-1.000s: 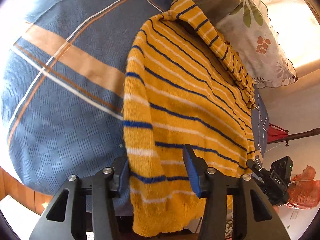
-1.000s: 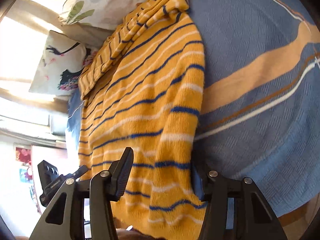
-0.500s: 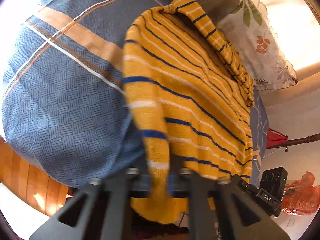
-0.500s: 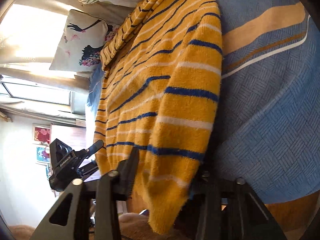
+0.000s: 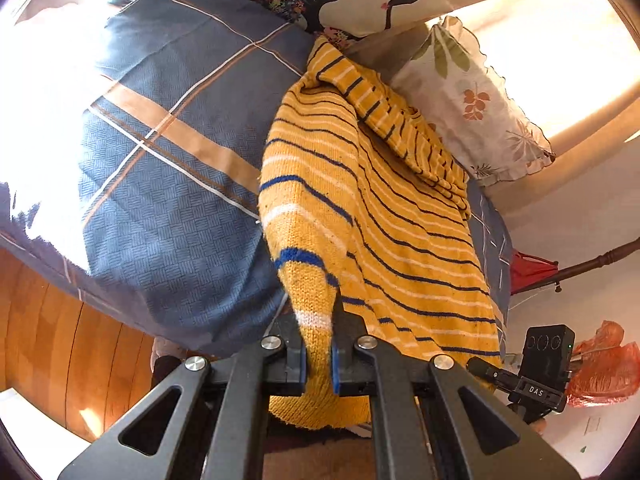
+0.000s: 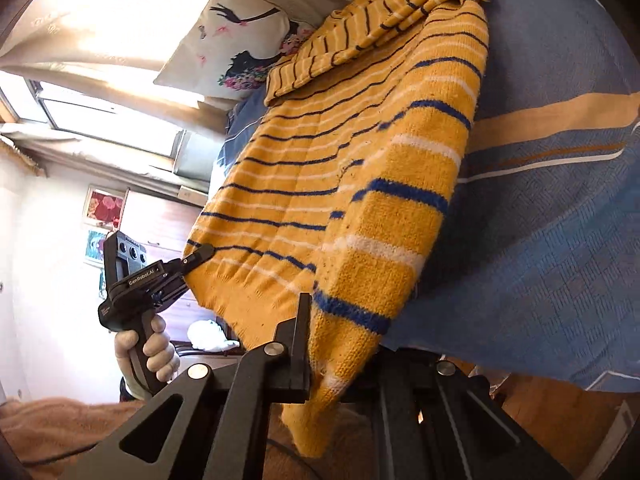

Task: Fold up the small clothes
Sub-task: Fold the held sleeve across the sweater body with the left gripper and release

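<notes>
Sweater, yellow knit with blue and white stripes [image 5: 372, 216], spread on the blue checked bed cover with tan bands [image 5: 160, 200], hem hanging over the cover's near edge, two printed pillows beyond its collar. Left gripper [image 5: 318, 360] clenched on one hem corner; right gripper [image 6: 344, 360] grasping the opposite corner, its far finger hidden by cloth. Advised handling: lift both corners level, hem taut, and carry toward the collar, aligning edges before release.
</notes>
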